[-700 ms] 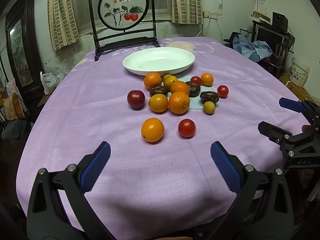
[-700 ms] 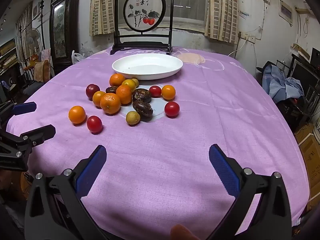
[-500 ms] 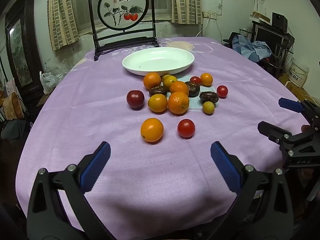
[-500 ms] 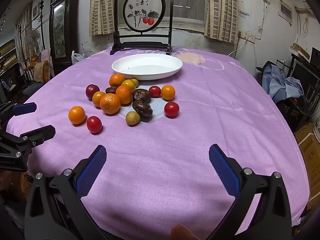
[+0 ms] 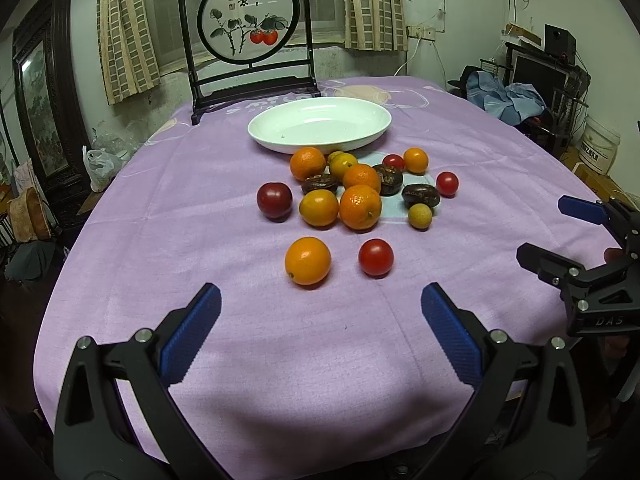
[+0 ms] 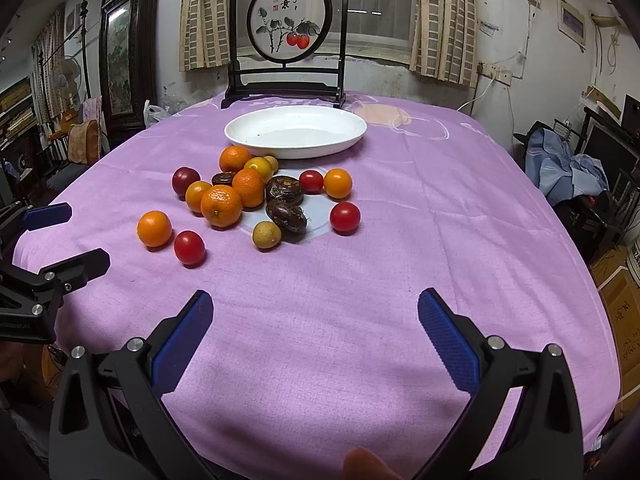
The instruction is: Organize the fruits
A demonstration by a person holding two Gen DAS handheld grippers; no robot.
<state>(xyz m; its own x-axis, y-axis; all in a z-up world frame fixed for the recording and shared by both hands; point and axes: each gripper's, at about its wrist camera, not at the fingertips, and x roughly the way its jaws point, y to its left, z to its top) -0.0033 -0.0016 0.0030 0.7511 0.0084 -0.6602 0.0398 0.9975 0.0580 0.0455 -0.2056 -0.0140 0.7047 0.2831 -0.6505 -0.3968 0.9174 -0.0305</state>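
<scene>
A pile of oranges, red tomatoes, dark passion fruits and small yellow fruits lies mid-table in front of an empty white plate [image 5: 320, 124], also in the right wrist view [image 6: 296, 130]. Nearest my left gripper [image 5: 320, 320] are a loose orange [image 5: 308, 261] and a red tomato [image 5: 375, 257]. The left gripper is open and empty, hovering low over the near table edge. My right gripper [image 6: 314, 322] is open and empty too, to the right of the left one. Nearest it are a yellow fruit [image 6: 267, 235] and a tomato [image 6: 345, 217].
A purple cloth [image 5: 200, 208] covers the table. A black-framed painted screen [image 5: 248, 36] stands at the far edge behind the plate. Furniture and clutter surround the table; a blue cloth heap [image 6: 560, 168] lies at the right.
Both grippers have crept slightly forward toward the fruit. The fruit and plate have not moved.
</scene>
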